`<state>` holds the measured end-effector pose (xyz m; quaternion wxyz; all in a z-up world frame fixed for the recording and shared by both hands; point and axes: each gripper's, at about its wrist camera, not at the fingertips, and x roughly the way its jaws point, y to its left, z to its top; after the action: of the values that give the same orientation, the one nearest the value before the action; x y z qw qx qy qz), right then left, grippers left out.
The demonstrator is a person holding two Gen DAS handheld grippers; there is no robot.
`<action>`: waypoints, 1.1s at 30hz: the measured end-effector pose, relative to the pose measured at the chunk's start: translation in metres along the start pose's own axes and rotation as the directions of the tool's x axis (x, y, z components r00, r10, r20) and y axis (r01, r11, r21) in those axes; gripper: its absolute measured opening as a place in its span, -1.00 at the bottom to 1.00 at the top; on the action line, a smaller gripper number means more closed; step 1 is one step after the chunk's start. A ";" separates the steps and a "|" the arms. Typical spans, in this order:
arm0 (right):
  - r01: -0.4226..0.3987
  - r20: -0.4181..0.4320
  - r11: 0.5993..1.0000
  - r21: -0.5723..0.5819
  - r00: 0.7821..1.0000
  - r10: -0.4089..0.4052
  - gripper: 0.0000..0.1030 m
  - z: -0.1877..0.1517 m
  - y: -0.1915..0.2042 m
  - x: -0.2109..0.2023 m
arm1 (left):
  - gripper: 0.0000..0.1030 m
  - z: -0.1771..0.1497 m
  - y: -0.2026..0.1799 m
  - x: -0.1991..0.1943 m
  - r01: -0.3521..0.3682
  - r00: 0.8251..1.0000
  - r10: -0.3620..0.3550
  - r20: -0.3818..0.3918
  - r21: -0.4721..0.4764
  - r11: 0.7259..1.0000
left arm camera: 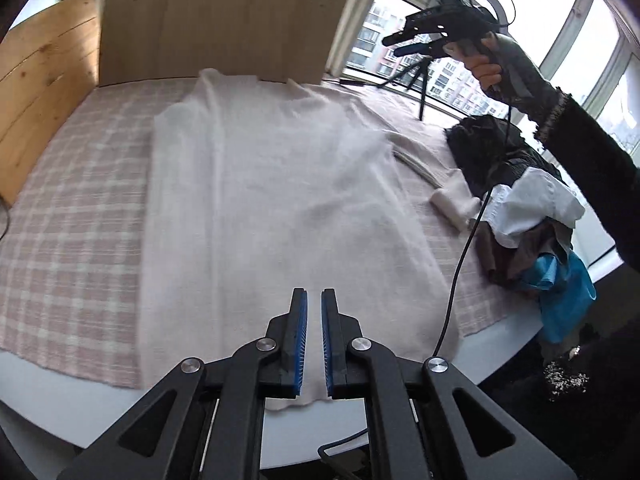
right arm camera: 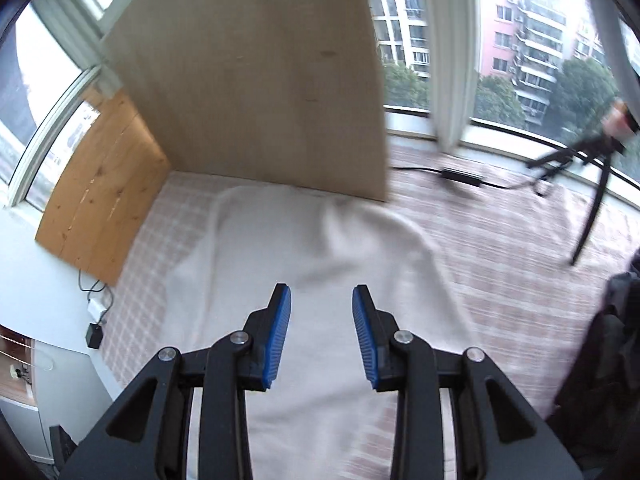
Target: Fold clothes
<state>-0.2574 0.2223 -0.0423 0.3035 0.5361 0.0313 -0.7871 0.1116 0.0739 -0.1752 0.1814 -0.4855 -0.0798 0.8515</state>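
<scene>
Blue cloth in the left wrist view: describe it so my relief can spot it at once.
Find the checked bed cover, then go to the clothes pile on its right edge. The blue cloth hangs off the near end of that pile, below a white shirt. It is the only bright blue garment there.

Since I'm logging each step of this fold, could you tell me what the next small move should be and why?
Probably lower the right gripper to the far right edge of the cream garment and grasp it. The garment lies spread flat on the checked cloth, neither gripper holds anything, and the right one is raised, open, while the left gripper sits nearly closed at the near hem.
</scene>
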 end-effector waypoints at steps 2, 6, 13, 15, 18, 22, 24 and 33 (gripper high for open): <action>0.023 -0.014 0.999 -0.034 1.000 -0.024 -0.37 0.001 -0.027 0.009 | -0.90 0.000 -0.033 0.019 0.031 0.999 -0.031 -0.029 0.002 1.000; 0.036 -0.028 0.995 -0.093 0.999 -0.039 -0.06 0.009 -0.049 0.058 | -0.78 -0.012 -0.089 0.054 0.059 0.994 -0.059 -0.096 -0.003 0.998; 0.055 -0.058 0.993 -0.105 0.996 -0.061 -0.06 0.039 -0.060 0.141 | -0.78 -0.029 -0.126 0.093 0.019 0.980 -0.025 -0.198 -0.034 0.999; 0.078 -0.073 0.989 -0.123 0.993 -0.088 -0.06 0.042 -0.060 0.154 | -0.78 -0.030 -0.127 0.090 0.007 0.981 -0.017 -0.193 -0.052 0.999; 0.076 -0.097 0.989 -0.124 0.991 -0.089 -0.46 0.041 -0.064 0.167 | -0.78 -0.031 -0.120 0.085 -0.021 0.984 0.003 -0.179 -0.101 0.995; 0.047 -0.096 0.996 -0.071 0.994 -0.054 -0.88 0.035 -0.075 0.156 | -0.78 -0.034 -0.112 0.075 -0.063 0.986 0.038 -0.162 -0.154 0.986; 0.043 -0.051 0.999 -0.032 0.998 -0.045 -0.89 0.032 -0.087 0.139 | -0.78 -0.037 -0.111 0.069 -0.081 0.987 0.056 -0.151 -0.166 0.983; -0.030 -0.086 0.991 0.130 0.995 0.041 -0.65 0.007 -0.115 0.080 | -0.73 -0.057 -0.126 0.051 -0.122 0.986 0.104 -0.131 -0.137 0.983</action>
<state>-0.3408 0.2778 -0.1405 0.2806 0.5892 -0.0158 -0.7575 0.1656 0.2077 -0.2056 0.1016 -0.5529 -0.1023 0.8206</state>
